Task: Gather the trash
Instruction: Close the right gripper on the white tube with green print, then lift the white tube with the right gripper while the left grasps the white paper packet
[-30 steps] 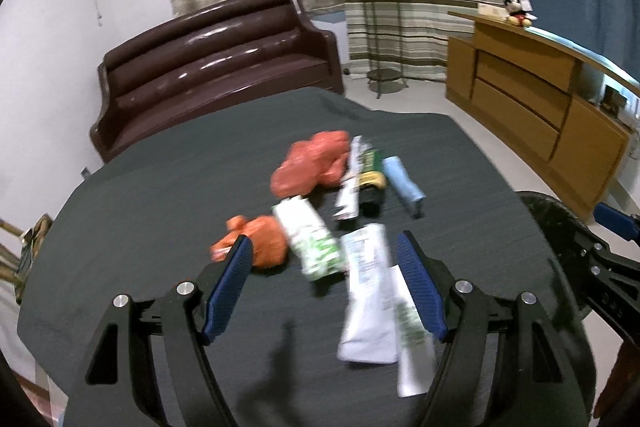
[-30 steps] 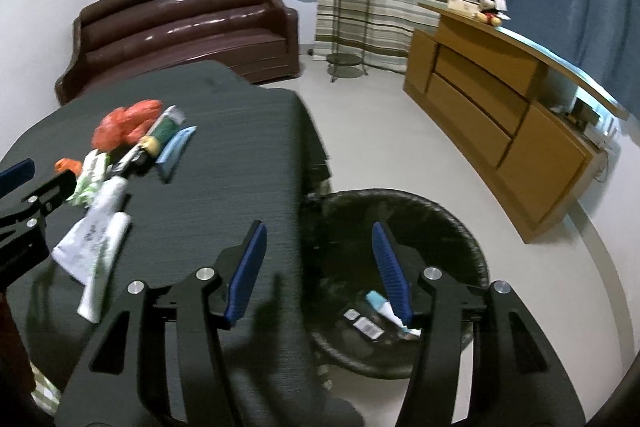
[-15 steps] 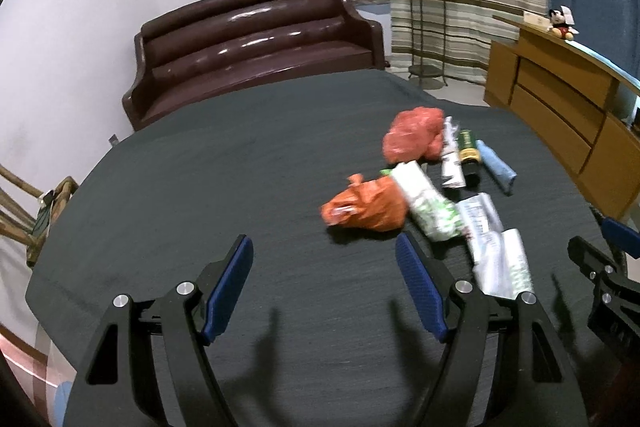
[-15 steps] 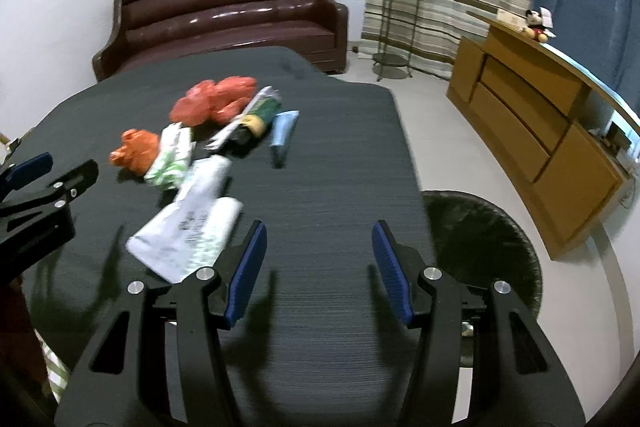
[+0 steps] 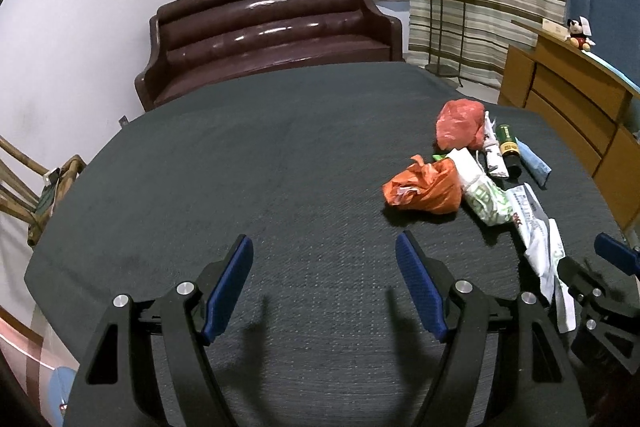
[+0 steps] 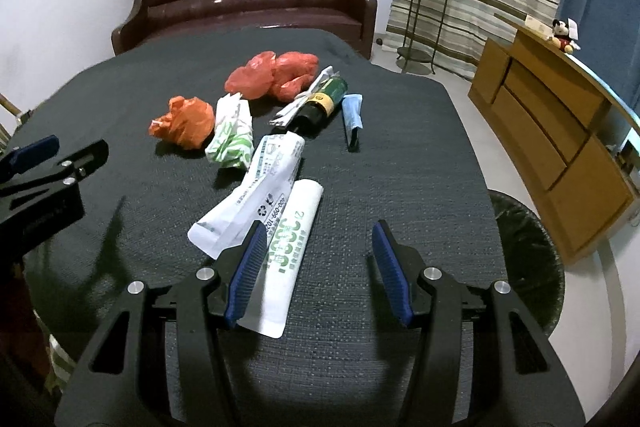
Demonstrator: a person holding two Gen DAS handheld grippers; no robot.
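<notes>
Fig.: Both tongs open and empty over a dark table (image 6: 400, 163) strewn with trash; bin at the table's right edge.

Left gripper (image 5: 324, 283): jaws wide apart, nothing betw. them, over bare cloth, trash off to its right. Right gripper (image 6: 316, 267): jaws set narrower but apart, gripping nothing; its left pad sits just over the near end of a white tube w/ green print (image 6: 290, 251), contact cannot be told. Trash pile on table: white pouch (image 6: 256, 195) beside the tube, green-and-white wrapper (image 6: 232, 139), orange bag (image 6: 184, 123), red bag (image 6: 272, 75), dark bottle (image 6: 324, 99), small blue tube (image 6: 352, 115). Black bin (image 6: 528, 259) stands on the floor, touching or just beside the table edge; contents not visible.
</notes>
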